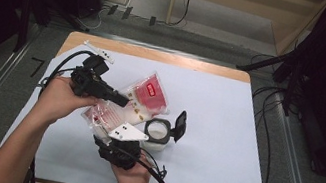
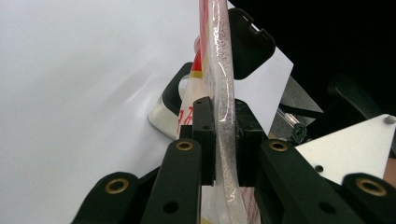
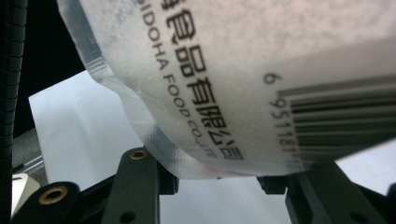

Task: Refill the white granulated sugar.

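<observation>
Pouches are seen from the high view in the middle of the white-covered desk [image 1: 224,133]: one red-and-clear pouch [image 1: 149,94] lies flat, and a second pouch [image 1: 105,114] sits between the two hands, largely covered by them. The left hand-held gripper [image 1: 121,99] is held at the upper edge of that second pouch, and the right hand-held gripper [image 1: 107,138] is set at its lower edge (its jaws are hidden beneath the grey three-cornered plate). Just right of the pouches stands a small white container [image 1: 157,133] with its black lid [image 1: 178,126] flipped up. A thin white strip [image 1: 99,51] lies near the far left corner, too small to read.

In the left gripper view, the left hand-held gripper [image 2: 226,140] is shown clamped narrowly on the clear sealed edge of the pouch [image 2: 219,56], seen edge-on; the pouch's top is cut off by the frame. Behind it, the container [image 2: 163,114] and its raised lid [image 2: 250,44] are partly blocked.

In the right gripper view, the pouch [image 3: 243,70] looms close and blurred, with printed lettering and a barcode cut off at the right. The right hand-held gripper [image 3: 217,179] is seen with its jaws partly apart, the pouch's bottom corner lying between them; whether the pads press on it cannot be told.
</observation>
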Motion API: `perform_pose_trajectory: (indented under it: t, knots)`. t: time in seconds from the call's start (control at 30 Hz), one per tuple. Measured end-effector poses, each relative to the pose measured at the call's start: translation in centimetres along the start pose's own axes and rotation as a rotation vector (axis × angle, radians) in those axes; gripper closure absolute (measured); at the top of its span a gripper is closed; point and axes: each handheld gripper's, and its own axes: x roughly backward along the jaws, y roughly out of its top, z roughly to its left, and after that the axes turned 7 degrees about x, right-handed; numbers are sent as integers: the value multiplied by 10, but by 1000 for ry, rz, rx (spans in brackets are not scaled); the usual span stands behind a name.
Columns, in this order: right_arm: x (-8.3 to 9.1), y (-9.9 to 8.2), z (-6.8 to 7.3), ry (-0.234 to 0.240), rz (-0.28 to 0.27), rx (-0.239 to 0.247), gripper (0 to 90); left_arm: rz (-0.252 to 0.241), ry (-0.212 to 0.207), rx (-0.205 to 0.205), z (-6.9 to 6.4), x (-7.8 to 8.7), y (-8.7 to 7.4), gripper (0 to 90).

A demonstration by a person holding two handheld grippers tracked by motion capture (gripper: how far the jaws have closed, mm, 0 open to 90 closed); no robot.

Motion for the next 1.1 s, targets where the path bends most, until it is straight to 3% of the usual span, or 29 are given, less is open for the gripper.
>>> perform_pose_trajectory:
  t: [0.23, 0.4, 0.57, 0.93, 1.1]
  knots:
    - [2, -1, -4, -4, -11, -23, 591, -20, -24, 7, 2, 8, -2, 837]
    - [4, 1, -7, -2, -7, -59, 600, -32, -24, -21, 0, 16, -3, 837]
    - [9, 4, -12, -10, -12, -80, 599, -50, -52, -38, -1, 22, -5, 839]
    - [13, 6, -23, -31, 7, -139, 612, -43, -69, -75, -1, 29, -9, 842]
    - [14, 7, -24, -38, 11, -120, 615, -30, -65, -95, -2, 32, -11, 856]
